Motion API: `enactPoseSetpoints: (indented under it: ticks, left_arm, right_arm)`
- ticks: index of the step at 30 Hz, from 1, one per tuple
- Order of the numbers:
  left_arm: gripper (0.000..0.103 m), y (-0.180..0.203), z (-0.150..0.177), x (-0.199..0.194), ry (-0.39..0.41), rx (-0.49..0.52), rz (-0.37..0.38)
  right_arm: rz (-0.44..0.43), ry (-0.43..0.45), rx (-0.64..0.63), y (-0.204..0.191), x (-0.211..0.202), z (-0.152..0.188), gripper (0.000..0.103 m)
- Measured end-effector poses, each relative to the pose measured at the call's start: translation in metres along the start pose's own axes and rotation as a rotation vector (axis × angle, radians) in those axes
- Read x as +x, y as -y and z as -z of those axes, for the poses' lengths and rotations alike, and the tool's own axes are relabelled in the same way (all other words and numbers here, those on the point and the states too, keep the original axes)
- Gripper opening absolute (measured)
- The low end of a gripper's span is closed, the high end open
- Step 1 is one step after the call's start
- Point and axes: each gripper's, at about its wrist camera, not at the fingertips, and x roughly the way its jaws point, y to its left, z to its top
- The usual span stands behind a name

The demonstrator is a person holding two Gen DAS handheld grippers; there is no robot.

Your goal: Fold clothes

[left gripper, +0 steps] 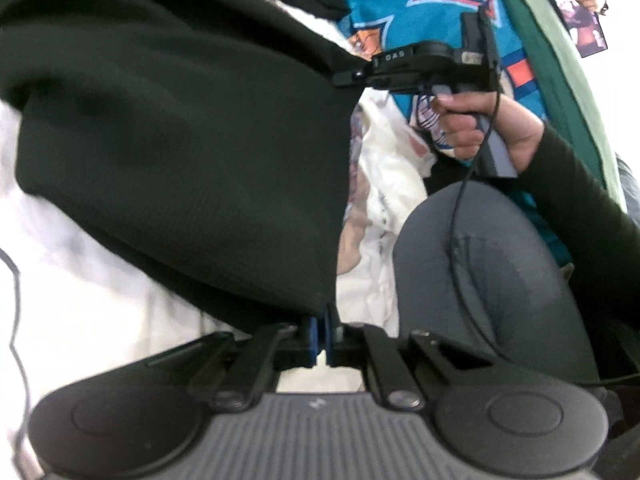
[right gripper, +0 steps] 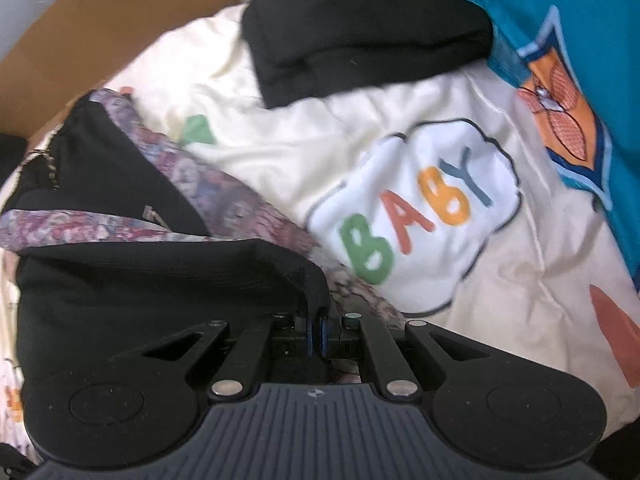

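A black garment [left gripper: 168,128] hangs stretched between both grippers. In the left wrist view my left gripper [left gripper: 321,322] is shut on its lower corner, blue pads pressed together. Farther off, my right gripper [left gripper: 352,77] pinches another corner, with a hand [left gripper: 472,120] on its handle. In the right wrist view my right gripper [right gripper: 318,328] is shut on the black garment's [right gripper: 140,280] hem, and the cloth drapes left over a floral-edged piece [right gripper: 224,200].
A cream blanket [right gripper: 320,136] with a "BABY" cloud patch [right gripper: 420,216] lies underneath. A folded black item [right gripper: 360,28] rests at the far side, a teal patterned cloth [right gripper: 560,40] to the right, cardboard [right gripper: 100,28] at the left. A person's grey-clad knee [left gripper: 480,264] is close.
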Motion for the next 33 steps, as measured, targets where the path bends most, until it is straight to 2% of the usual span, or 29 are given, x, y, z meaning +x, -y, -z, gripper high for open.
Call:
enactPoseSetpoints:
  ticks: [6, 11, 15, 23, 30, 33]
  left_arm:
    - [0.003, 0.003, 0.004, -0.017, -0.009, 0.039, -0.001]
    - [0.003, 0.001, 0.005, -0.010, -0.019, 0.034, -0.029]
    - [0.004, -0.004, 0.006, -0.020, -0.020, 0.021, -0.034]
    - [0.004, -0.011, 0.012, -0.034, -0.009, -0.004, -0.044]
    - [0.022, -0.019, 0.016, -0.054, 0.021, -0.033, -0.099]
    - [0.031, -0.028, 0.015, -0.078, 0.057, -0.047, -0.152]
  right_arm:
    - [0.018, -0.014, 0.013, 0.007, 0.001, 0.004, 0.001]
    - [0.025, -0.034, 0.031, 0.014, 0.002, 0.007, 0.001]
    - [0.041, -0.051, 0.077, 0.022, 0.001, 0.007, 0.003]
    - [0.003, -0.044, 0.130, 0.032, -0.005, 0.012, 0.000]
    - [0.039, -0.105, 0.163, 0.037, -0.004, 0.016, 0.001]
    - [0.051, -0.116, 0.206, 0.039, -0.008, 0.020, 0.009]
